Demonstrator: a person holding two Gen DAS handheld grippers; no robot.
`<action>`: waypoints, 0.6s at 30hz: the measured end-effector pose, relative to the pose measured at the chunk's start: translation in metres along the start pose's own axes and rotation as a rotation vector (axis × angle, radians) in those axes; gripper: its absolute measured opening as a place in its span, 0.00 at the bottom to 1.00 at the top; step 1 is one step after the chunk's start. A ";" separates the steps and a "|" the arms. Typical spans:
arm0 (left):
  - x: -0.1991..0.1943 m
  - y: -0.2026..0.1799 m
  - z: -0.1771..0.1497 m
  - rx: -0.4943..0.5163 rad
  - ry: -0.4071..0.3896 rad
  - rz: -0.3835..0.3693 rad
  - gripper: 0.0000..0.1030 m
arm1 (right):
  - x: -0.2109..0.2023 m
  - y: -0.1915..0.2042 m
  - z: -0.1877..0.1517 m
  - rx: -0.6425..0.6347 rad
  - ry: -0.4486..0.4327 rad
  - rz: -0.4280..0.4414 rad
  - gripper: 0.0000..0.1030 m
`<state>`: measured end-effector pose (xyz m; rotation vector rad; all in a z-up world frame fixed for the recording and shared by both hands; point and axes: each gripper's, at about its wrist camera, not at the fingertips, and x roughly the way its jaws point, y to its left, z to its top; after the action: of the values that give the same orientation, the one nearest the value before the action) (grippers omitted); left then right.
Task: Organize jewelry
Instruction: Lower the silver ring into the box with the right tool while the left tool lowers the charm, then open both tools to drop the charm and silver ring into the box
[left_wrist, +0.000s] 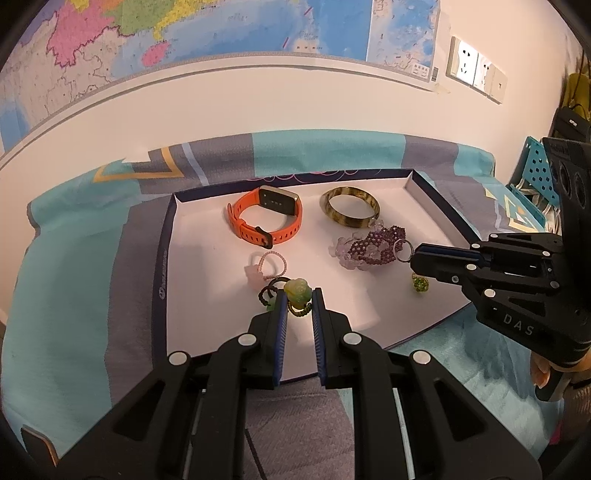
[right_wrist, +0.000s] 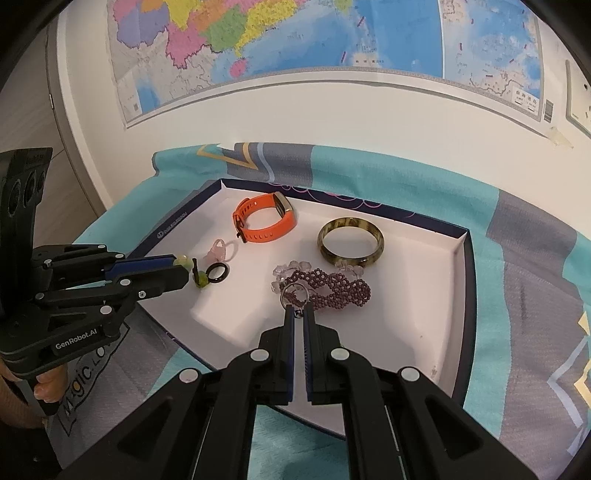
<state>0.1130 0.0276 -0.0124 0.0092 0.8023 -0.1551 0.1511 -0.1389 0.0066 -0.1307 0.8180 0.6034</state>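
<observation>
A white tray with a dark blue rim (left_wrist: 162, 258) (right_wrist: 467, 295) lies on a teal and grey cloth. My left gripper (left_wrist: 299, 295) (right_wrist: 186, 267) is shut on a green jade pendant (left_wrist: 297, 290) (right_wrist: 183, 261); the pendant's dark cord loops (left_wrist: 269, 291) trail beside it. My right gripper (right_wrist: 299, 311) (left_wrist: 413, 258) is shut on a metal key ring (right_wrist: 293, 293) (left_wrist: 402, 251), which lies against a purple beaded piece (right_wrist: 332, 288) (left_wrist: 373, 247). A small green bead charm (left_wrist: 419, 284) hangs under the right fingers.
Also in the tray are an orange watch (left_wrist: 266, 218) (right_wrist: 266, 221), a mottled olive bangle (left_wrist: 349, 206) (right_wrist: 351, 240) and a pink ring (left_wrist: 271, 264) (right_wrist: 219, 251). A blue perforated basket (left_wrist: 535, 173) stands at the right. The wall with a map rises behind.
</observation>
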 end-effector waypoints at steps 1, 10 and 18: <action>0.001 0.000 0.000 -0.001 0.001 0.000 0.14 | 0.001 0.000 0.000 0.000 0.002 -0.001 0.03; 0.007 0.001 0.000 -0.010 0.015 0.004 0.14 | 0.007 -0.002 -0.002 0.002 0.019 -0.005 0.03; 0.014 0.003 -0.001 -0.018 0.033 0.011 0.14 | 0.011 -0.004 -0.003 0.005 0.032 -0.007 0.03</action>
<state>0.1221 0.0288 -0.0229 -0.0013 0.8364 -0.1378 0.1571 -0.1378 -0.0038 -0.1386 0.8494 0.5936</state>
